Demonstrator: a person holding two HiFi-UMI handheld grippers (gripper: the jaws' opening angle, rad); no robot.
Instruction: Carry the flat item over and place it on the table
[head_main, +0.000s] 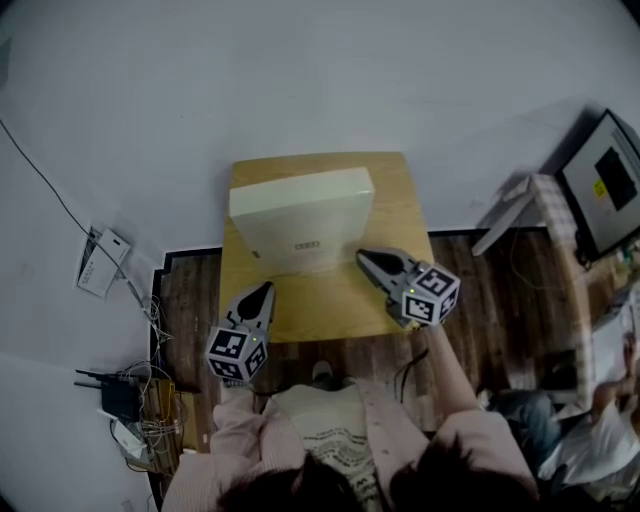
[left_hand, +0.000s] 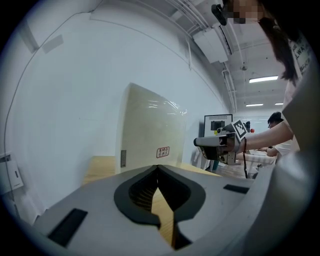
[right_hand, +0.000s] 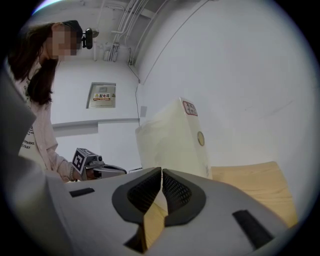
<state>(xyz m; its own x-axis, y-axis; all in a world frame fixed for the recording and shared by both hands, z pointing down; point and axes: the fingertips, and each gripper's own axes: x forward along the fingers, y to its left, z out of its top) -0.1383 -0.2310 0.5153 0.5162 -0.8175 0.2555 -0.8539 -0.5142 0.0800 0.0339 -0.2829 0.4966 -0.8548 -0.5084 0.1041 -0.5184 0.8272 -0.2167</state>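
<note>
**A:** What takes up most of the scene?

**B:** A white wall (head_main: 300, 70), with a small wooden table (head_main: 330, 305) set against it. A flat cream box (head_main: 300, 215) stands on edge on the back half of the table, close to the wall, its broad face toward the person.

**A:** Where are the grippers?

**B:** The left gripper (head_main: 265, 288) hovers over the table's front left. The right gripper (head_main: 362, 256) is near the box's lower right corner. Both have their jaws pressed together with nothing between them.

**A:** How might the box handle?

**B:** It looks stiff, smooth and probably light, like cardboard, but tall enough to tip. The two side edges seem the best hold, one gripper on each. A small label (head_main: 307, 245) marks its face.
</note>
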